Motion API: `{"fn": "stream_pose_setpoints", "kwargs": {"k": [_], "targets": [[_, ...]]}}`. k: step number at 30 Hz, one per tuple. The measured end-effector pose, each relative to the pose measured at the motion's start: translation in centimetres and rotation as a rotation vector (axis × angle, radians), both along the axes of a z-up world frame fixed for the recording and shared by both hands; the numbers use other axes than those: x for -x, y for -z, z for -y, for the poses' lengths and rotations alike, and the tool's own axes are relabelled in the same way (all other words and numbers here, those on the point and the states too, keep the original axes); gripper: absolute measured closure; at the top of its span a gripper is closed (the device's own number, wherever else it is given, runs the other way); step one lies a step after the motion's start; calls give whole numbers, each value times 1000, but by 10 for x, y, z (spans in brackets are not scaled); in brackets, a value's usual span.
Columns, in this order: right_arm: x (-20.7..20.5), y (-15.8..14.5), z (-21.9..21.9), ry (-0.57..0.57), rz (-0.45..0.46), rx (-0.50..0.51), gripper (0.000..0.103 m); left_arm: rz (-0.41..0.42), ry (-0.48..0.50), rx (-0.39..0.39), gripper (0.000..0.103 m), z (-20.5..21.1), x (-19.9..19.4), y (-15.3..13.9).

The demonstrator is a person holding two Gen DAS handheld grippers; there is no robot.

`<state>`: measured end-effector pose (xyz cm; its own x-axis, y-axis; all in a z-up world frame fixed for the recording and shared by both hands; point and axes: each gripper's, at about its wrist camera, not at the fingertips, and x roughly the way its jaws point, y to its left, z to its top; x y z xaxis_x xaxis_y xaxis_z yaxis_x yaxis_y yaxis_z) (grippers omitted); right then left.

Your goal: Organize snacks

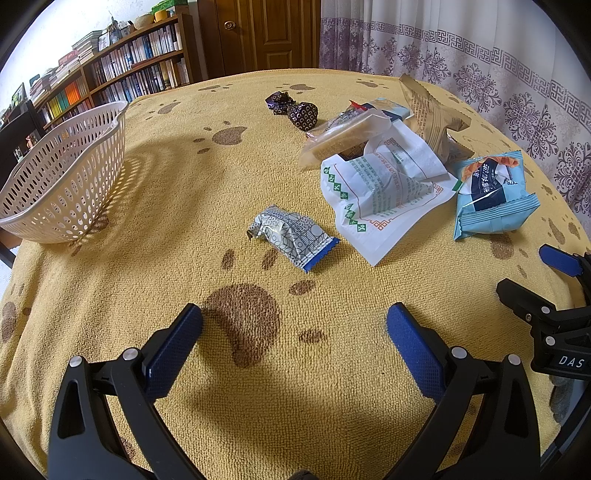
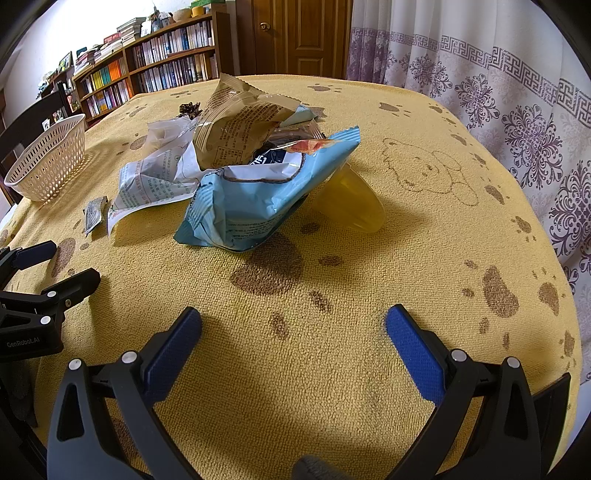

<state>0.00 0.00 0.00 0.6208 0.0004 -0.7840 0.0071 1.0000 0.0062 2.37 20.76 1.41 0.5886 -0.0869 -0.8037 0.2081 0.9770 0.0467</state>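
Snack packets lie scattered on a yellow paw-print cloth. In the left wrist view a small grey patterned packet [image 1: 291,238] lies ahead of my open left gripper [image 1: 295,332]. Right of it are a white packet [image 1: 384,192], a light blue packet [image 1: 491,199], a tan bag [image 1: 432,114] and dark wrapped sweets [image 1: 295,109]. A white perforated basket [image 1: 62,177] stands far left. In the right wrist view my open right gripper [image 2: 293,332] holds nothing, and the light blue packet [image 2: 255,199] lies ahead, leaning on a yellow jelly cup [image 2: 351,199]. The tan bag [image 2: 236,122] sits behind it.
A bookshelf [image 1: 122,70] and a wooden door [image 1: 266,33] stand behind the table. Patterned curtains [image 2: 498,74] hang along the right side. The table edge drops off near the right [image 2: 569,314]. A dark chair [image 2: 40,110] stands behind the basket [image 2: 48,162].
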Motion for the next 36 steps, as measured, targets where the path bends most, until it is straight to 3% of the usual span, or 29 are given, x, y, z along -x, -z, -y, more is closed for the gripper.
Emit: {"fn": "stream_pose_setpoints", "kwargs": {"k": [29, 36], "targets": [[0, 0, 0, 0, -2, 0, 5, -6, 4, 22, 2, -4, 0, -3], [-1, 0, 1, -1, -7, 0, 5, -7, -13, 90, 2, -15, -3, -7]]}}
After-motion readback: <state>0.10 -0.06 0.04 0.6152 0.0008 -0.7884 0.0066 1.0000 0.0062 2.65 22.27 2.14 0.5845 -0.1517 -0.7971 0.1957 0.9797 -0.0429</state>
